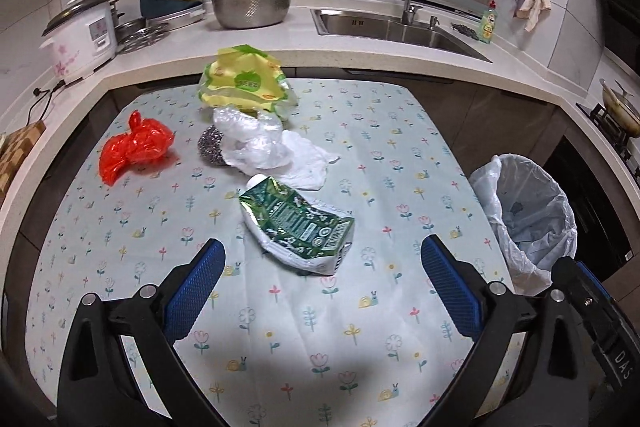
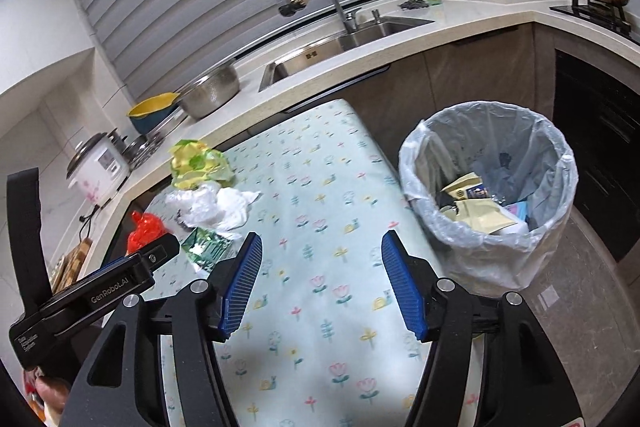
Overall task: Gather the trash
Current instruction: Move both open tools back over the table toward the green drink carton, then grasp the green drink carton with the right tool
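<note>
Right now my two claws hang over the surface (image 1: 360, 327), which wears a pale cloth printed with small flowers and snails. Beside its right edge stands the bin (image 2: 490, 187), lined with a clear bag and already holding some cartons and paper at the bottom. Trash lies on the far left part of the cloth: a yellow-green wrapper (image 1: 242, 81) at the back edge, a red plastic bag (image 1: 134, 147) well to its left, a crumpled clear bag (image 1: 252, 139) just in front of the wrapper with a white tissue (image 1: 310, 163) touching its right side, and a steel scourer (image 1: 210, 143) tucked against the clear bag's left. Nearest me lies a flattened green carton (image 1: 298, 223), tilted, apart from the rest.

My left claw (image 1: 322, 297) stands wide open with nothing in it; the green carton lies on the cloth just beyond its blue pads (image 1: 194, 291). My right claw (image 2: 322, 281) is also parted and empty, over bare cloth, with the bin off to its right.
</note>
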`<state>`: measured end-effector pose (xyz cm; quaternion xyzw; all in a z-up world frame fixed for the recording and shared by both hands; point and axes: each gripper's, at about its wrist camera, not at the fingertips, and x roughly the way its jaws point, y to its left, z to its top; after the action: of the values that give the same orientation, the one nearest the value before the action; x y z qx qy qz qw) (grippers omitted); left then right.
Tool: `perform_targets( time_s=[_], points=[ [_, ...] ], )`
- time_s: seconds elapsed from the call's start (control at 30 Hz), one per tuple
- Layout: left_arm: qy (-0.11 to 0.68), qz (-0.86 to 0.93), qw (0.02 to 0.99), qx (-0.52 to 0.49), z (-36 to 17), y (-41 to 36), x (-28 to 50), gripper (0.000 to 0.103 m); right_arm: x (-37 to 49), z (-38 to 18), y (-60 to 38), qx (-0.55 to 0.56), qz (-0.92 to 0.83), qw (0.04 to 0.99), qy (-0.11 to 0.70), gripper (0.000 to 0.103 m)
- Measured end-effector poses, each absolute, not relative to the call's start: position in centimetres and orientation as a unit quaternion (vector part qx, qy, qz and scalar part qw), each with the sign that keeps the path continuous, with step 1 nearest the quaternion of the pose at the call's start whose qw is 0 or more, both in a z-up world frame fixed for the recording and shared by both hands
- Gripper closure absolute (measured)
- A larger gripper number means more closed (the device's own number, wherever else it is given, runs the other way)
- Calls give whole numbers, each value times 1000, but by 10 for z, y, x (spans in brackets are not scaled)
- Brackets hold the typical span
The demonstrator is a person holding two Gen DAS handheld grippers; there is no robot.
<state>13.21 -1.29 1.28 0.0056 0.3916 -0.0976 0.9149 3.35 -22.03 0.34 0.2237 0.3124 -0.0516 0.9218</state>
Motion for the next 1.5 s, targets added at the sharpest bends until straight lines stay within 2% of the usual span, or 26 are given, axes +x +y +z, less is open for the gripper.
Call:
perform_targets(
  time_s=[0.77, 1.5],
  points=[
    [423, -37, 904, -48, -16, 86, 151, 9, 82, -20, -141, 190, -5, 911, 366, 39],
    [469, -22, 880, -71, -62, 109, 212, 9, 179, -80, -127, 204, 16, 879, 432, 39]
  ],
)
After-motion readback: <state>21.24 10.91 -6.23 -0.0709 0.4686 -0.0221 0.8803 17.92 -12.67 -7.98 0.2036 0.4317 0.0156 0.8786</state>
